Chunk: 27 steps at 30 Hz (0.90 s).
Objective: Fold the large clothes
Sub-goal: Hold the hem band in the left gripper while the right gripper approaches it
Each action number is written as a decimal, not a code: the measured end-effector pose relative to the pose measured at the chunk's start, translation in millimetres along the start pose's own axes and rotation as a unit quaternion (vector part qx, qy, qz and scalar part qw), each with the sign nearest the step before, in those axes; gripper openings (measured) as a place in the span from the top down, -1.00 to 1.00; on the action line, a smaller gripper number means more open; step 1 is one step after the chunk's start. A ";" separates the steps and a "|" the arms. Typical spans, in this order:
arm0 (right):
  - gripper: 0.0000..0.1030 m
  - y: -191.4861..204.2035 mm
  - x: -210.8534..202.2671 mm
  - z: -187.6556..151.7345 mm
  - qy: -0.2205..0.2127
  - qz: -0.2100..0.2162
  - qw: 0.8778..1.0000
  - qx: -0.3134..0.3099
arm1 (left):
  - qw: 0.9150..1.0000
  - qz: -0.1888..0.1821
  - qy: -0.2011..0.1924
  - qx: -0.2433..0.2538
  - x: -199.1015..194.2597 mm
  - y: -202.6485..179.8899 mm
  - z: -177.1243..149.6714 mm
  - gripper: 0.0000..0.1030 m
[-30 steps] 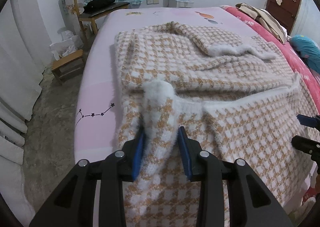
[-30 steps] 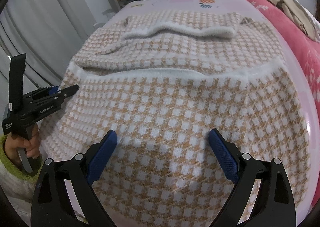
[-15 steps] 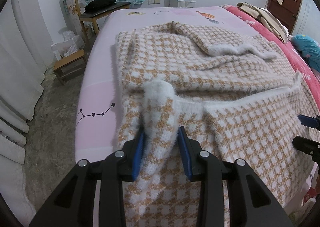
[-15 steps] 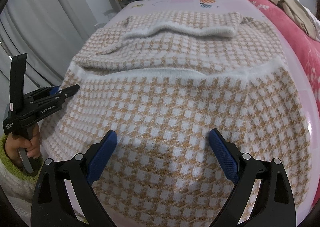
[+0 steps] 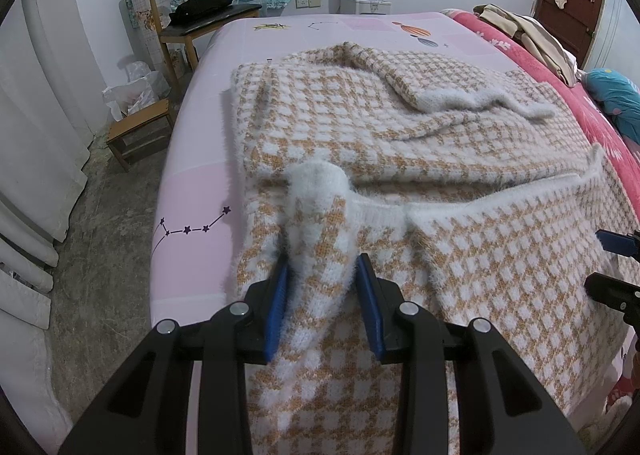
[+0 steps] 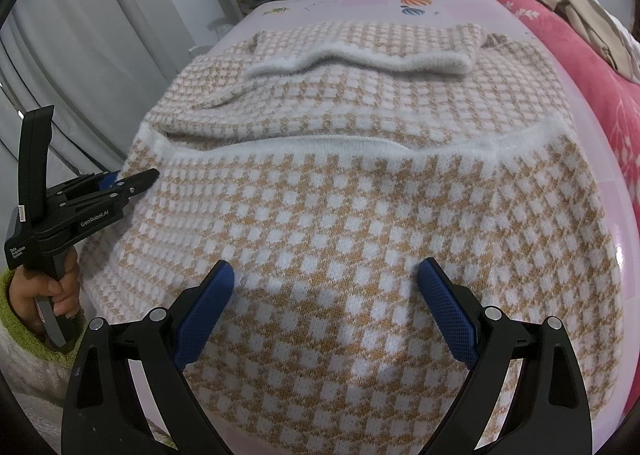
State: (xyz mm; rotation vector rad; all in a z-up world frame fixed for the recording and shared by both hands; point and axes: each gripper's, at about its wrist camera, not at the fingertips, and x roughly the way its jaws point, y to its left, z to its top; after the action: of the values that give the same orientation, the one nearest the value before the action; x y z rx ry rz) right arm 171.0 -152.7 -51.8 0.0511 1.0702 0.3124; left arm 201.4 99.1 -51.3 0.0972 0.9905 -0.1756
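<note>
On the pink bed (image 5: 192, 191) the sweater (image 6: 360, 223) is lying part-folded, its hem brought up over the body; the left gripper (image 5: 322, 295) is clamping a hem corner, the right gripper (image 6: 324, 311) is hovering spread and empty, further folds seemingly remaining.

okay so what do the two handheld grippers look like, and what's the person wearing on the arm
Both are black plastic clamp-style tools with silver pivot bolts and blue textured finger pads: the left gripper and right gripper match. The left one has white GenRobot.AI lettering, a tall black strap and a pistol handle. The left hand emerges from a fuzzy green-cuffed sleeve.
</note>
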 end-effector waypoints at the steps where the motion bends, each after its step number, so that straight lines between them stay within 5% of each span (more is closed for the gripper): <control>1: -0.73 0.1 0.1 0.0 0.000 0.000 1.000 0.000 | 1.000 0.000 0.000 0.000 -0.2 0.1 0.0 0.37; 18: -0.73 0.9 -1.4 0.1 -0.002 0.000 1.000 0.001 | 1.000 0.001 0.000 0.000 0.1 -0.2 0.2 0.37; 27: -0.73 -55.6 -52.3 12.6 -0.089 -0.029 0.994 0.055 | 1.000 0.001 0.001 0.001 0.5 0.3 0.0 0.37</control>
State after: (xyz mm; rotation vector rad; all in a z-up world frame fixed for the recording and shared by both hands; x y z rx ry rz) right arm 171.6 -218.9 -11.7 0.1437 0.9084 0.1913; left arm 201.8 99.4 -51.8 0.1006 0.9922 -0.1758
